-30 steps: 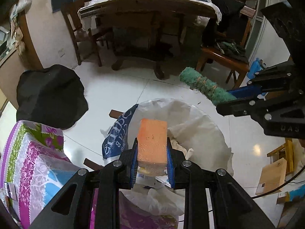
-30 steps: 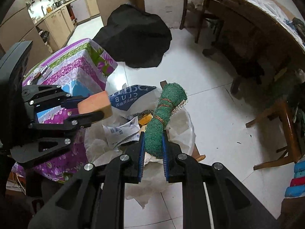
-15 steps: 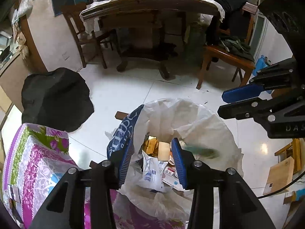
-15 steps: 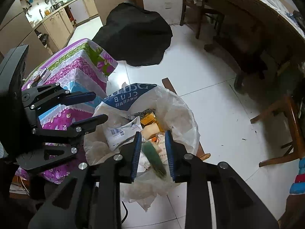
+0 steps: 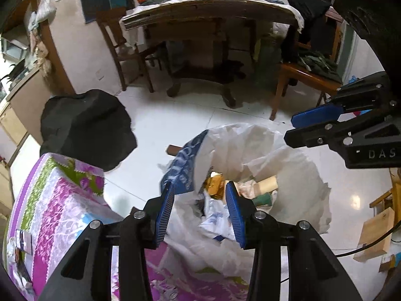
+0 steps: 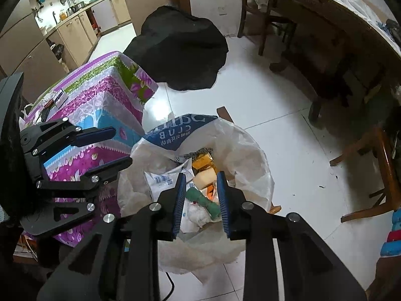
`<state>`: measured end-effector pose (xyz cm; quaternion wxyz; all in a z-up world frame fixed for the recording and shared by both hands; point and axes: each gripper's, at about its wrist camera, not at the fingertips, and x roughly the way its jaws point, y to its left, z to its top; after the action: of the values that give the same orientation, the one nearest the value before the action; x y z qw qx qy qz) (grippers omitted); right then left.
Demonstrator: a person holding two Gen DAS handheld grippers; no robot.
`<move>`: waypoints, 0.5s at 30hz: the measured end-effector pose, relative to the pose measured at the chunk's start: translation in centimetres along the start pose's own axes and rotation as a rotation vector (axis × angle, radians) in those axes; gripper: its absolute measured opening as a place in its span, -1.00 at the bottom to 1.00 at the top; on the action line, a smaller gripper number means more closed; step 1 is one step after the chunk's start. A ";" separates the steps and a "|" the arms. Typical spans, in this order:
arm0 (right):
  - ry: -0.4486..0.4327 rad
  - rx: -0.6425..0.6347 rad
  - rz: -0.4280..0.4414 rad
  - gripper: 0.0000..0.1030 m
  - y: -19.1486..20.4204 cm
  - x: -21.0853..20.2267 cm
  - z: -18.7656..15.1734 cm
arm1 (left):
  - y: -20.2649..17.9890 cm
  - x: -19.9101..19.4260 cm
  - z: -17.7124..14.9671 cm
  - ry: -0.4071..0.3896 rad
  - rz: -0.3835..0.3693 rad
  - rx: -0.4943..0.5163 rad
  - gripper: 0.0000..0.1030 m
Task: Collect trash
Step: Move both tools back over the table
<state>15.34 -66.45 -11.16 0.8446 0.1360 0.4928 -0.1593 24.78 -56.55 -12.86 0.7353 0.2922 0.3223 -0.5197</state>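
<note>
A white trash bag (image 5: 295,160) with a blue printed flap (image 6: 175,131) stands open on the tiled floor. Inside lie paper wrappers, a pale sponge (image 6: 205,176) and a green rolled scrub pad (image 6: 206,202). My left gripper (image 5: 200,190) is open over the bag's near rim, with nothing between its fingers. My right gripper (image 6: 201,178) is open right above the bag's mouth, and the green pad lies loose below its fingers. In the left wrist view the sponge (image 5: 267,183) and the green pad (image 5: 262,198) rest deep in the bag. Each gripper shows in the other's view: the right gripper (image 5: 292,129) and the left gripper (image 6: 120,146).
A box or low table under a purple, green and blue floral cloth (image 6: 100,100) stands against the bag's left side. Behind it sits a black covered lump (image 6: 180,47). A wooden dining table (image 5: 208,7) and chairs (image 5: 308,77) stand further off. A cardboard box (image 5: 373,235) and a cable lie at the right.
Both grippers opened. The orange sponge fell from the left one and the green scrub pad from the right one, and both now lie in the bag. The left gripper shifted slightly.
</note>
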 end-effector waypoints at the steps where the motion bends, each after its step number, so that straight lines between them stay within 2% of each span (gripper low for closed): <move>1: -0.012 -0.001 -0.004 -0.53 0.3 0.0 0.0 | 0.2 -0.2 -0.3 -0.003 0.007 -0.007 -0.16; 7: -0.111 -0.032 -0.027 -0.53 3.0 -0.2 0.0 | 3.5 -2.3 -2.4 -0.047 0.100 -0.102 -0.16; 15: -0.208 -0.076 0.047 -0.53 8.3 1.0 1.0 | 9.6 -5.5 -6.1 -0.075 0.229 -0.248 -0.16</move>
<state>19.93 -59.37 -10.92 0.8992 0.0982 0.4047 -0.1342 31.54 -45.89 -11.45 0.8315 0.2146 0.3210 -0.3993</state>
